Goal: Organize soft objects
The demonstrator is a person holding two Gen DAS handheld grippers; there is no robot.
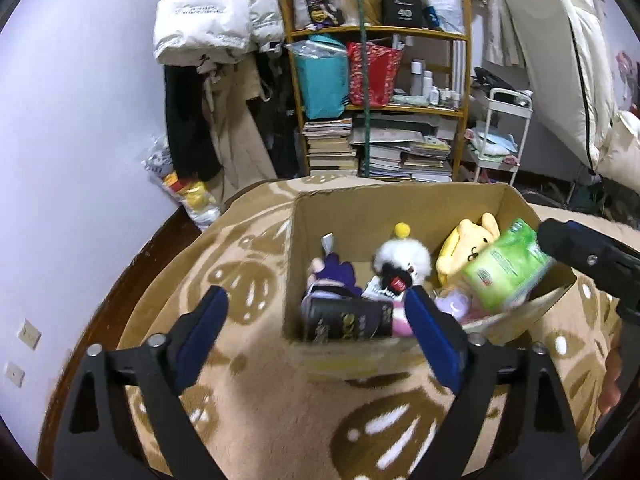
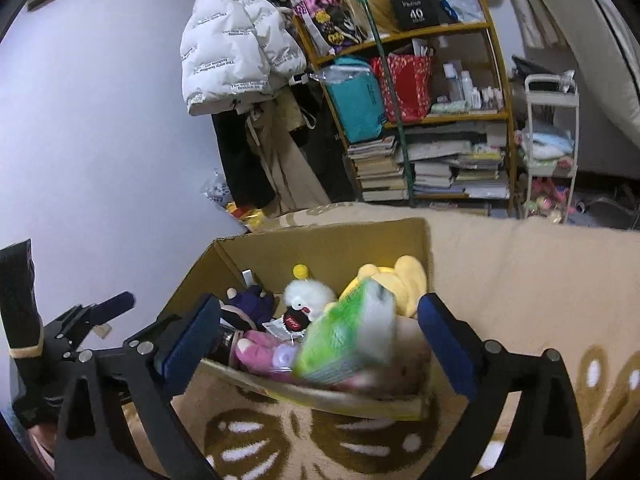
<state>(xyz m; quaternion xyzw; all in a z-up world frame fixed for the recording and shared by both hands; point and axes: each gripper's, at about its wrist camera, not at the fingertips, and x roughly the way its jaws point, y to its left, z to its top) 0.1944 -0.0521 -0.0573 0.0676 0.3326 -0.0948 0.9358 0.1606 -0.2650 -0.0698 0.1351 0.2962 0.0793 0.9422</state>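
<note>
An open cardboard box (image 1: 360,208) sits on a tan patterned blanket (image 1: 248,408). It holds a yellow plush (image 1: 468,248), a white fluffy plush (image 1: 404,256), a purple doll (image 1: 336,276) and a dark pouch (image 1: 344,320). A green tissue pack (image 2: 348,336) is blurred between the open jaws of my right gripper (image 2: 320,340), over the box's near right corner (image 2: 416,408); no pad touches it. It also shows in the left wrist view (image 1: 504,268). My left gripper (image 1: 316,332) is open and empty at the box's near wall.
A wooden shelf (image 1: 380,32) with bags, bottles and stacked books stands behind the bed. A white jacket (image 1: 208,12) and dark clothes hang on its left. A white cart (image 1: 508,128) stands on its right. A plastic bag (image 1: 188,196) lies on the floor.
</note>
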